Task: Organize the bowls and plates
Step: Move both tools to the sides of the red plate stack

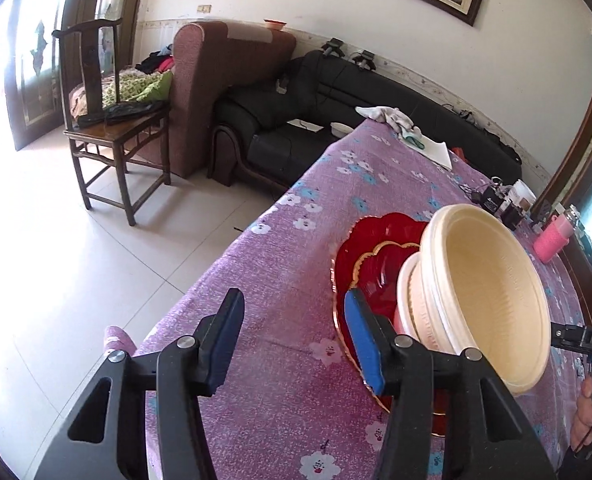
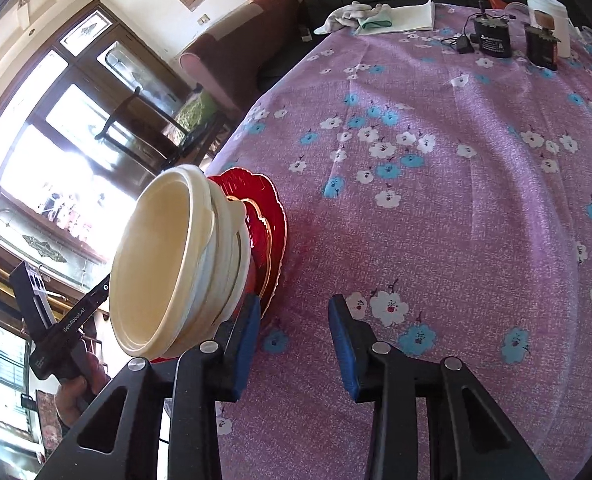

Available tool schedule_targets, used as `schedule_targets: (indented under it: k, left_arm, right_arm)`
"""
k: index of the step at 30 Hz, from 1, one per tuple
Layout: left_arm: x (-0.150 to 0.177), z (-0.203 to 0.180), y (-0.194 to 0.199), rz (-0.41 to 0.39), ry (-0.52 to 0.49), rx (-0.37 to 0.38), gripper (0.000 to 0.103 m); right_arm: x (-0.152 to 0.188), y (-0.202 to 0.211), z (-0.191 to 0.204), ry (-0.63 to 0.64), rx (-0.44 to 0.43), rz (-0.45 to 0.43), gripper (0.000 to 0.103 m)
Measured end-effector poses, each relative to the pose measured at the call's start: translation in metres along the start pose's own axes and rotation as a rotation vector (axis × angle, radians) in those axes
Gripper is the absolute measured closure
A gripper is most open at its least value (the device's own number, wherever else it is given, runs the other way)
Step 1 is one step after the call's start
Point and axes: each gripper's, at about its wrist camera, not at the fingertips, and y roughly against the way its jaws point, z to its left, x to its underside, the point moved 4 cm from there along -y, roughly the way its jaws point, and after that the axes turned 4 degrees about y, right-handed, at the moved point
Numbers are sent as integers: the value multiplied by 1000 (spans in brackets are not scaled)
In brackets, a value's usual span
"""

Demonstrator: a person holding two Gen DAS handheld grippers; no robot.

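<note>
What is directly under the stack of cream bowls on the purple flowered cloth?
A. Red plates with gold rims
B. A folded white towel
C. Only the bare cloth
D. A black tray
A: in both wrist views the cream bowls stand on red plates with scalloped gold rims, a smaller plate on a larger one, and these lie on the purple flowered cloth.

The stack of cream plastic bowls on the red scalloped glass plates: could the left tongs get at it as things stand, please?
Probably yes. The left tongs stand open beside the cream bowls, one blue pad overlapping the red plates' rim; only bare purple floral tablecloth lies between the pads.
</note>
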Motion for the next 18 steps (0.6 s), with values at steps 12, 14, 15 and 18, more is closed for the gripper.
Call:
schedule_targets:
  k: [12,14,15,18]
  left_arm:
    - [2,-12,-22,39,-45,12,57]
    - [3,-13,-26,46,-51,10,60]
    - [3,-14,-29,51,-54,10,63]
    - [3,-17,-35,50,-58,13,72]
  right_arm:
    - [-2,-24,7,12,-13,39,75]
    - [-4,-29,8,15,-13,42,78]
    - [-4,-31,10,19,-12,43,81]
    - [-5,-35,14,21,-9,39,87]
